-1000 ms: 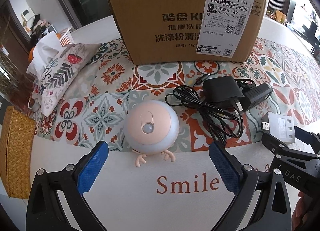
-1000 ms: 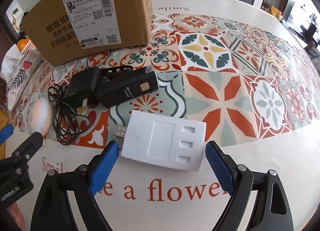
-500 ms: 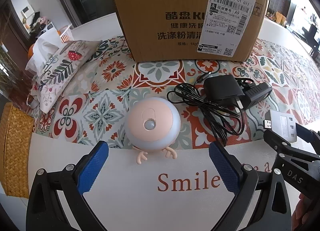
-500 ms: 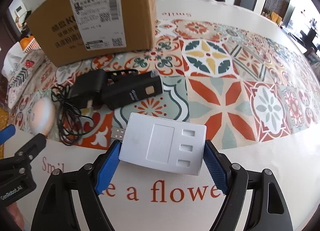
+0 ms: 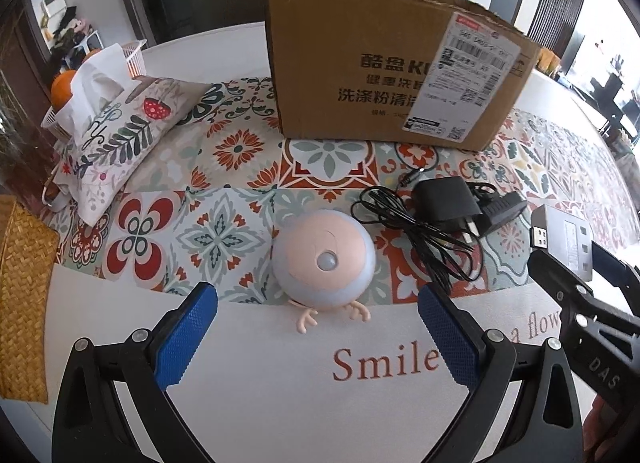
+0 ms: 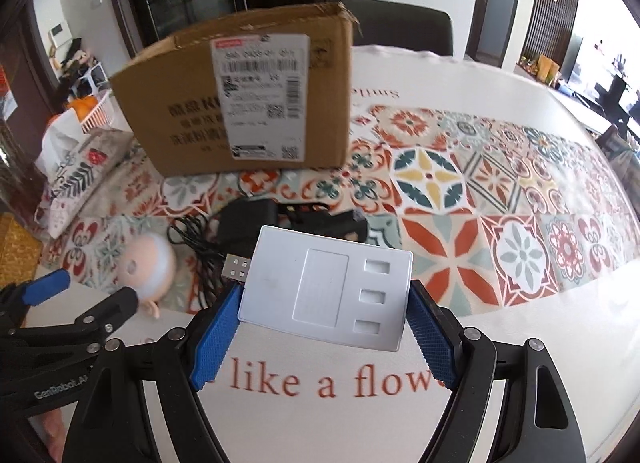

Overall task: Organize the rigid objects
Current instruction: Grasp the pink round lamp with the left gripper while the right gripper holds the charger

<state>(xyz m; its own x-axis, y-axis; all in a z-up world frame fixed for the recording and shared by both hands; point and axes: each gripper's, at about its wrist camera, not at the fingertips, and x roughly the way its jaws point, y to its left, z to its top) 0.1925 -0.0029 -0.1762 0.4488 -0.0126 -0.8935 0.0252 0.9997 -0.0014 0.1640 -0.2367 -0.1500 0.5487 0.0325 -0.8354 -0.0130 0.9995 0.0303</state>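
The right tool (image 6: 322, 337) grips the white USB hub (image 6: 326, 293), lifted above the table's near edge. The left tool (image 5: 316, 337) gapes empty. The night light (image 5: 323, 259), adapters (image 5: 466, 209) remain; cardboard box (image 5: 394, 63) waits.

I see the right tool (image 6: 322, 337) has blue pads (image 6: 214, 339) with a rough, knurled texture on matt black plastic arms. The white device (image 6: 326, 289) between them looks like smooth matt plastic, and its USB plug (image 6: 237, 269) is shiny metal. The cardboard box (image 5: 384, 63) is brown, dull paper board with a glossy paper label (image 5: 466, 75). The round lamp (image 5: 324, 261) looks like smooth plastic with a soft sheen. The black adapter (image 5: 444, 205) is matt plastic, its cable (image 5: 412, 229) thin and rubbery. The tablecloth (image 5: 240, 155) on the bench looks smooth, a little glossy. The tissue cover (image 5: 116, 143) is printed cloth. The basket (image 5: 24, 299) is woven straw, rough.
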